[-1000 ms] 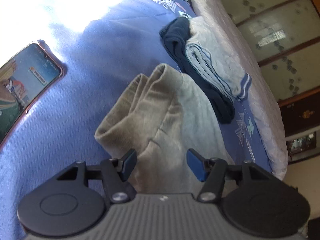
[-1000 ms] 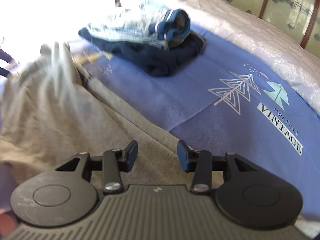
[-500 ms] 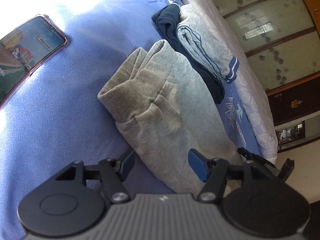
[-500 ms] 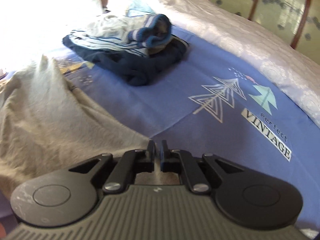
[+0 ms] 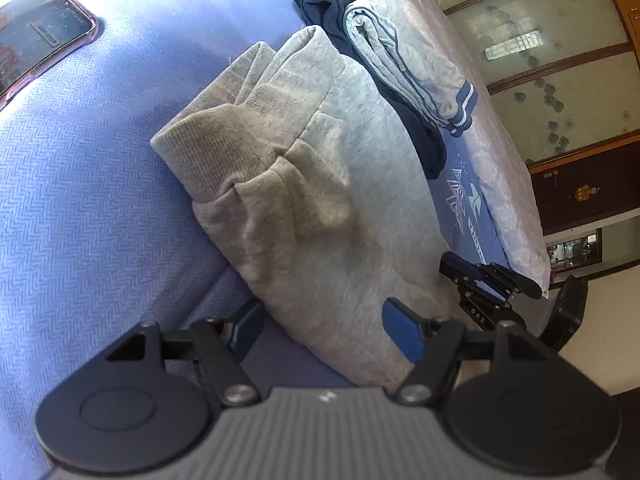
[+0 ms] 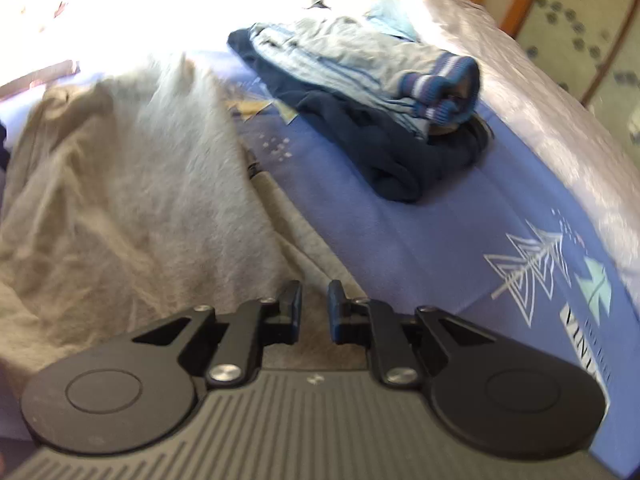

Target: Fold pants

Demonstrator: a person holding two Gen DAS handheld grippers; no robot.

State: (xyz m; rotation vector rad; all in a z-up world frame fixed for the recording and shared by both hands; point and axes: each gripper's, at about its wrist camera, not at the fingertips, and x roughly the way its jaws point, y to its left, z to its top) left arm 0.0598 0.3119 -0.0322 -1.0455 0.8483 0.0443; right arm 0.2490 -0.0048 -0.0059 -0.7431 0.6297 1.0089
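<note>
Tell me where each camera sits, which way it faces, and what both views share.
Left wrist: on the left hand-held gripper, open, looking along the grey pants; the right hand-held gripper shows at right.
Right wrist: on the right hand-held gripper, looking across the pants toward the folded clothes stack.
Shared: pants, stack, blue bedsheet.

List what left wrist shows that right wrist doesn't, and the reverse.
Left wrist only: a phone lying on the blue bedsheet, the ribbed cuffs of the grey pants, the left tool open around the pants' edge, and the right tool seen from outside.

Right wrist only: the right tool's fingers with a narrow gap over grey fabric (grip unclear), and the whole tree print on the sheet.

Both: grey pants, the folded stack of dark navy garment under the striped light-blue one, the bedsheet, the pale quilt.
</note>
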